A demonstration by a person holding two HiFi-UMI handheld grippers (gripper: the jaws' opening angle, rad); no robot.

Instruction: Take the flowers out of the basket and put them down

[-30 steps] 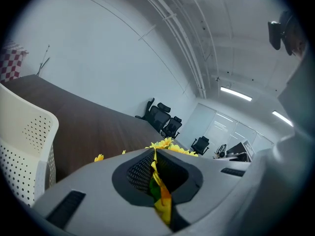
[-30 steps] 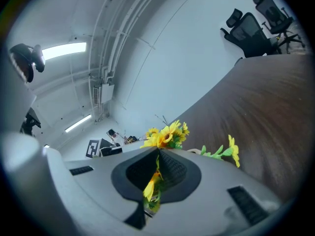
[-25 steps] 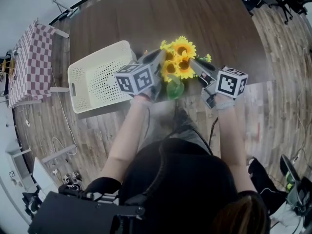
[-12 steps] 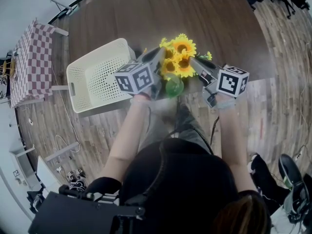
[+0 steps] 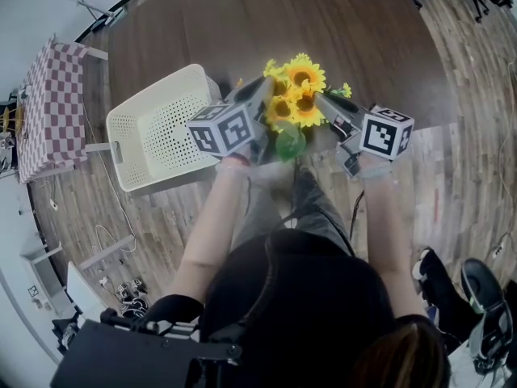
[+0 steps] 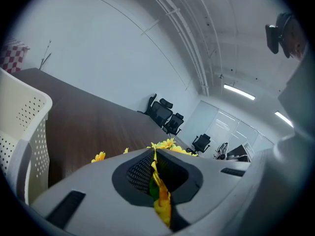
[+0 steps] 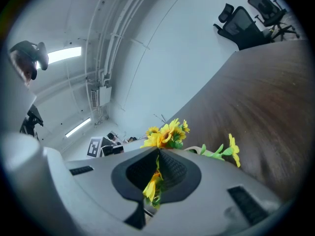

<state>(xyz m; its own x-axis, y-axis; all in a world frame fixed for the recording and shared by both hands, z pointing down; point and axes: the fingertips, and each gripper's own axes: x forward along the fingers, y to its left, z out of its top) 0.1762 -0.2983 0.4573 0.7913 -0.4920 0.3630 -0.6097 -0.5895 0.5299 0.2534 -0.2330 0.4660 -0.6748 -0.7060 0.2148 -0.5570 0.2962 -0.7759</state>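
A bunch of yellow sunflowers (image 5: 296, 95) with green leaves hangs between my two grippers over the near edge of the dark table (image 5: 242, 31). My left gripper (image 5: 262, 95) is shut on the bunch from the left; yellow petals (image 6: 158, 193) are squeezed between its jaws. From the right, my right gripper (image 5: 323, 103) is shut on the same bunch, with petals and a leaf (image 7: 152, 183) pinched in its jaws. The cream perforated basket (image 5: 153, 128) lies to the left on the table, holding nothing that I can see.
A checked tablecloth (image 5: 48, 103) covers a small table at far left. Office chairs (image 6: 165, 114) stand beyond the table's far end. The wooden floor (image 5: 452, 184) lies below and to the right.
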